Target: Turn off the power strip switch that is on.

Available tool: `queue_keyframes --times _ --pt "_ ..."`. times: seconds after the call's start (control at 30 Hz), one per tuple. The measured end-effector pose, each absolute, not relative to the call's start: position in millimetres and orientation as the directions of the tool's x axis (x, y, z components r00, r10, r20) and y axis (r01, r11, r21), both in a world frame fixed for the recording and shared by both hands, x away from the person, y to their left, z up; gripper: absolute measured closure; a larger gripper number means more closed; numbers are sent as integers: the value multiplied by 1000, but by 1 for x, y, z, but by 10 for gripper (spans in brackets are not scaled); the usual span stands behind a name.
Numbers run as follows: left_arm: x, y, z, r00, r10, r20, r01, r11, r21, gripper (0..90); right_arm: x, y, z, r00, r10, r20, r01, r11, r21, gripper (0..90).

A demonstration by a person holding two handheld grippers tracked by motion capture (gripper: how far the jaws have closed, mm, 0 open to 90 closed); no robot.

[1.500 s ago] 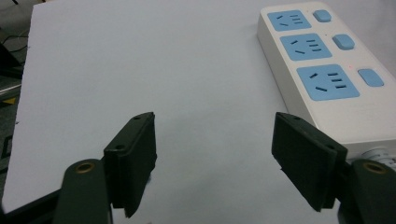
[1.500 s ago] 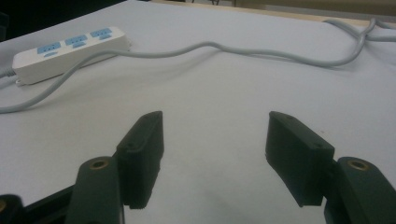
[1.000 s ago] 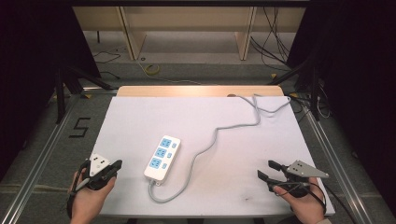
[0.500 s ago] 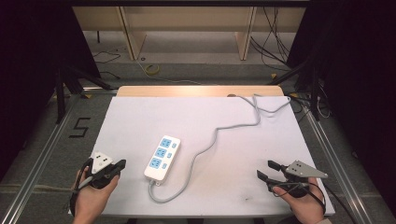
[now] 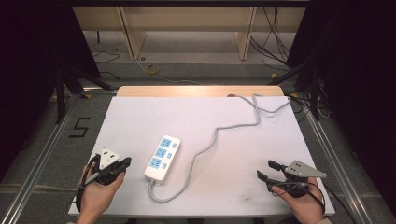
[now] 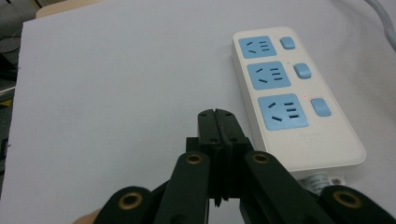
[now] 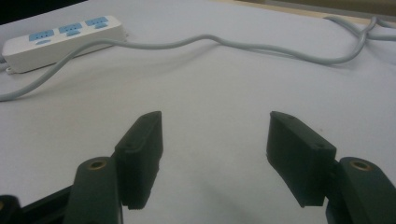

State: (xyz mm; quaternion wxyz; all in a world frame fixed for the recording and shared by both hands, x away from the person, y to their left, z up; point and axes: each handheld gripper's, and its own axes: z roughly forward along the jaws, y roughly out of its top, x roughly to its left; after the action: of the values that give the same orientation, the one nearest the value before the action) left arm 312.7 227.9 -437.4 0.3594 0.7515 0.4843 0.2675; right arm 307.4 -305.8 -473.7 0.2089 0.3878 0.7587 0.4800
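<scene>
1. Just right of the left tool point(image 5: 122, 164) lies a white power strip point(image 5: 162, 157) on the bench point(image 5: 196, 126), with three blue sockets and three blue switches; no brand on it can be read.
2. On the floor, left of and beyond the left tool, a black "5" point(image 5: 80, 127) is marked beside the bench.
3. The left tool has its jaws pressed together, holding nothing; its tips sit just beside the strip's near end, not touching it.
4. The right tool point(image 5: 269, 170) stands wide, with bare bench between its jaws, well apart from the strip.
5. A grey cord point(image 5: 212, 140) leaves the strip's near end, loops and runs across the bench ahead of the right tool to the far right corner.
6. Nothing lies between the left tool and the strip; between the right tool and the strip lies the cord.
</scene>
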Motion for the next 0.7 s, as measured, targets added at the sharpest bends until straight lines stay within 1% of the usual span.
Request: queue_keyframes --times 0.7 --pt "325 212 -426 399 915 62 547 -292 784 895 307 -305 -474 -612 789 55 386 237 891 363"
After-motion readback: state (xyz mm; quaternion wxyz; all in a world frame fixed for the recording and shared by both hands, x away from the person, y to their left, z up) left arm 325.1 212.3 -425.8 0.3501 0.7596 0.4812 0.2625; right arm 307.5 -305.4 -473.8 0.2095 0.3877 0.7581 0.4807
